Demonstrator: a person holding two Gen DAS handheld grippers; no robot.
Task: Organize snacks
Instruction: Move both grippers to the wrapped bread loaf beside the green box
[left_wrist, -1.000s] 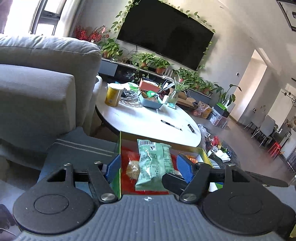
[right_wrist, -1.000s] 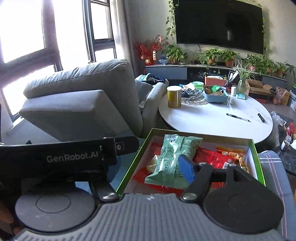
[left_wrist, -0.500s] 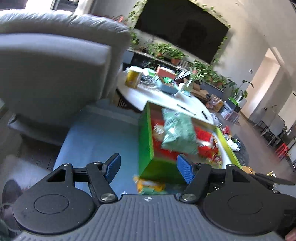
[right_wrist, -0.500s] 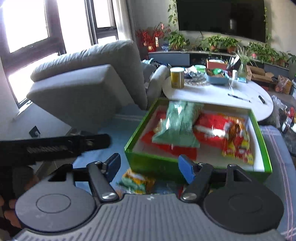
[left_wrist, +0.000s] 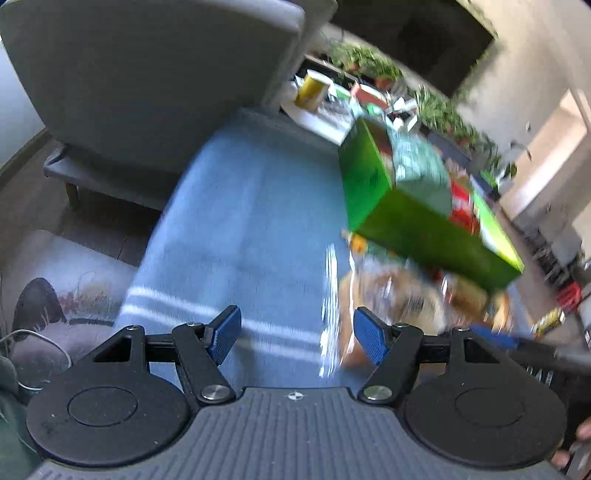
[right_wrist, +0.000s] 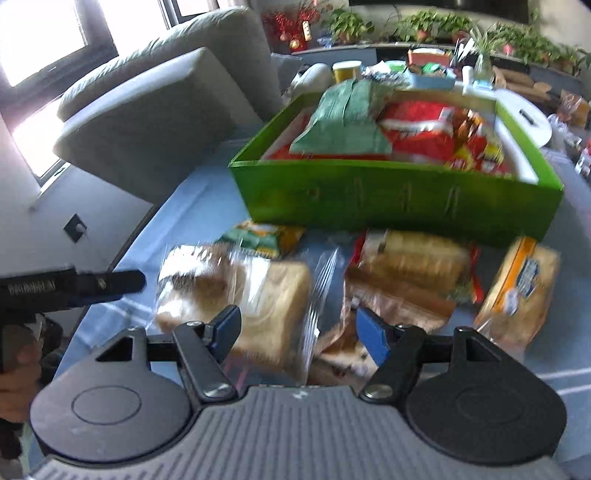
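A green box stands on a blue cloth and holds a green packet and red packets. In front of it lie a bread loaf in a clear bag, a second bread pack, a third with an orange label, and a small green-yellow packet. My right gripper hovers open over the clear-bagged loaf without pressing on it. My left gripper is open above bare cloth, left of the blurred box and bread.
A grey armchair stands close on the left. Behind the box is a white round table with a yellow can and clutter. The blue cloth stretches left of the box. A hand holds the other gripper.
Both grippers have sunk and tipped downward. The bread packs in front of the box have come into view. The left gripper has shifted left, off the box and over the blue cloth.
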